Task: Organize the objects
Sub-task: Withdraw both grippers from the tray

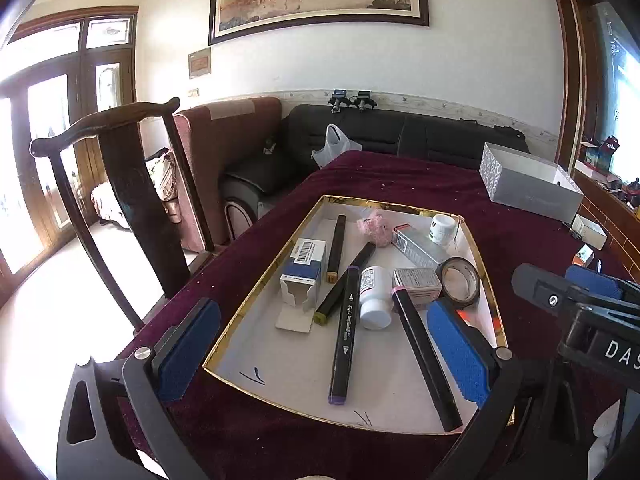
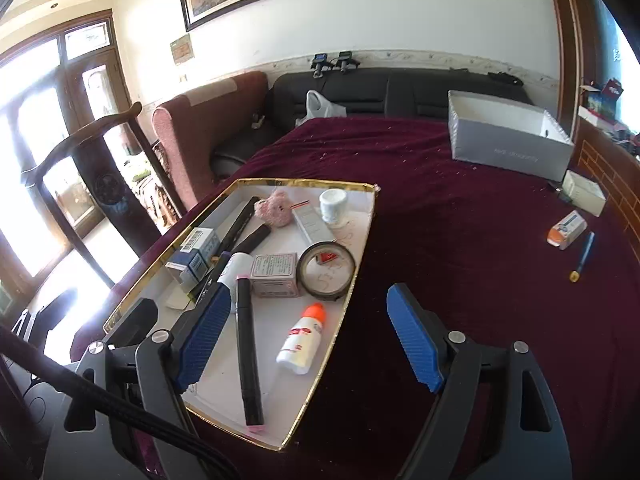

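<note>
Two tools hover wide apart and empty: the left tool (image 1: 324, 344) above the gold-rimmed tray (image 2: 362, 256), the right tool (image 2: 308, 336) over its right edge. In the tray lie markers, a tape roll (image 2: 327, 270), and an orange-capped bottle (image 2: 302, 338). An orange-and-white box (image 2: 567, 230) and blue pen (image 2: 582, 256) sit on the maroon surface (image 2: 460, 240).

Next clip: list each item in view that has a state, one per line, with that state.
left gripper: open, holding nothing, over the tray
right gripper: open, holding nothing
tray: lidless, filled with items
blue-and-white carton: end flap open, lying down
white pill bottle: capped, on its side
orange-capped bottle: capped, lying down
tape roll: lying flat
grey box: open-topped, outside the tray
blue pen: on the cloth, outside the tray
</note>
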Demonstrator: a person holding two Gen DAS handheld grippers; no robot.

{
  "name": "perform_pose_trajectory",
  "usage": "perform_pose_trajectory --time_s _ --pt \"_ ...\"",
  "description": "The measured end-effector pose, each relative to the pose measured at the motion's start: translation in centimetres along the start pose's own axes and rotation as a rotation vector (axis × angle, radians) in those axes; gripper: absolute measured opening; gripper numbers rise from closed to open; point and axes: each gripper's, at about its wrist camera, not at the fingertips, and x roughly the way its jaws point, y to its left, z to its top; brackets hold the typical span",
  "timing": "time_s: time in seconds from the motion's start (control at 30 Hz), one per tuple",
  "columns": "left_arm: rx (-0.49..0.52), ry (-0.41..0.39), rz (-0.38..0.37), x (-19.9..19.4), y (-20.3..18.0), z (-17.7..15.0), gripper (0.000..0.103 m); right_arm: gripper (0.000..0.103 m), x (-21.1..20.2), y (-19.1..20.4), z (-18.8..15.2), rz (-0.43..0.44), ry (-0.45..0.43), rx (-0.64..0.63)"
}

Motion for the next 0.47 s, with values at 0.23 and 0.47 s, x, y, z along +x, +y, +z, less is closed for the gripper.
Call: perform_pose_trajectory --time_s 0.23,0.47 --pt "-0.076 0.057 0.100 0.2 2.5 -0.2 0.102 0.081 -0.5 -0.2 -0.9 -0.087 -0.016 -0.025" --pt "-0.122 0.055 0.114 -0.1 3.7 -0.6 0.102 0.081 0.7 1.9 -2.2 -0.099 0.022 -0.115"
